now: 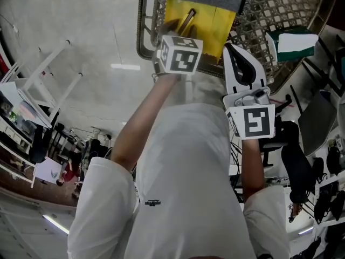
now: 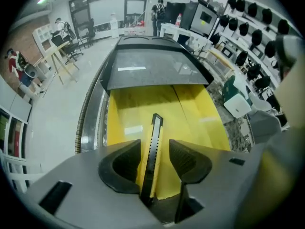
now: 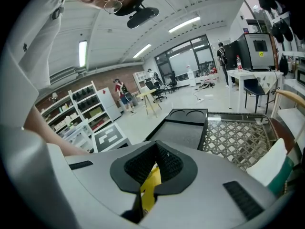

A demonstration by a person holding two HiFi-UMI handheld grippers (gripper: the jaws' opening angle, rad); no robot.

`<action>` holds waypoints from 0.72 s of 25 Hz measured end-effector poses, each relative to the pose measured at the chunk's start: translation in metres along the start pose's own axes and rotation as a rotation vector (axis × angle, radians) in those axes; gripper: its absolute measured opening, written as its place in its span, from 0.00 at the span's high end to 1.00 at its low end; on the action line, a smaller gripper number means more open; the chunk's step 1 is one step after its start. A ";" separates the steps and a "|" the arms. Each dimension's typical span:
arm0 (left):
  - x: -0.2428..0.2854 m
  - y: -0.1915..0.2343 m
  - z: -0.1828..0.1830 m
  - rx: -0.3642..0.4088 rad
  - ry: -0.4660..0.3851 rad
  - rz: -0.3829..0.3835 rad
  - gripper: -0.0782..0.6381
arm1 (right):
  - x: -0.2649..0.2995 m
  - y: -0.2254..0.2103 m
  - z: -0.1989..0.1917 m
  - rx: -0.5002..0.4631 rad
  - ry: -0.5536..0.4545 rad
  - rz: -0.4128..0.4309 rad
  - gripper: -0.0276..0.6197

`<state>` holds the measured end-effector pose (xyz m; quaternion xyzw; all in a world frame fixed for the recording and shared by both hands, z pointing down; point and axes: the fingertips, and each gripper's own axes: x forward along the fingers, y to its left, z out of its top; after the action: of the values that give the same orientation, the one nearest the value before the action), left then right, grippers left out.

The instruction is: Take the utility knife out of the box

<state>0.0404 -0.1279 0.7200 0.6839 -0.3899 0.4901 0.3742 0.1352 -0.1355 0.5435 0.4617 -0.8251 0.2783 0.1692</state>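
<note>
The utility knife (image 2: 155, 125) lies flat on the floor of the yellow box (image 2: 195, 113). Its black slider strip faces up and its length runs straight away from the camera. That lie suits a pinch across its narrow body, which seems to be why the left hand-held gripper (image 2: 154, 143) comes at it pointing steeply down. Its jaws stand wide apart, one on either side of the knife. The pads are clear of the knife's flanks, so nothing is gripped yet, and the knife sits in the gap ready for the jaws to shut on it.

The right hand-held gripper (image 3: 156, 149) has its jaws brought together on a yellow edge, which I take to be a wall or flap of the yellow box. My reading is that this hold pins the light box down and keeps its mouth open, so the box does not ride up when the knife is lifted.

The yellow box rests on the bench (image 1: 280, 7), which has a lattice top, and a gray panel (image 2: 147, 68) lies at the box's far end.
</note>
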 end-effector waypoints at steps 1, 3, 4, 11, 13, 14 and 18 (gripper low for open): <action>0.002 0.000 -0.001 0.005 0.012 0.001 0.64 | 0.000 0.000 0.000 0.000 0.002 0.002 0.96; 0.007 -0.002 -0.002 0.012 0.034 0.002 0.64 | 0.001 -0.003 0.002 0.000 0.003 0.005 0.96; 0.009 -0.003 -0.002 0.014 0.044 0.003 0.64 | 0.001 -0.004 0.002 0.000 0.004 0.005 0.96; 0.013 -0.002 -0.004 0.042 0.071 0.030 0.72 | 0.004 -0.008 0.006 0.007 -0.002 0.002 0.96; 0.013 -0.002 -0.003 0.057 0.077 0.027 0.72 | 0.004 -0.007 0.008 0.007 -0.006 0.002 0.96; 0.013 -0.002 -0.003 0.064 0.079 0.025 0.73 | 0.004 -0.007 0.009 0.007 -0.008 0.001 0.96; 0.012 -0.003 -0.002 0.102 0.076 0.030 0.73 | 0.003 -0.004 0.010 0.007 -0.012 -0.004 0.96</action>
<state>0.0445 -0.1269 0.7313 0.6771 -0.3601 0.5406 0.3459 0.1371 -0.1453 0.5382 0.4656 -0.8241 0.2780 0.1635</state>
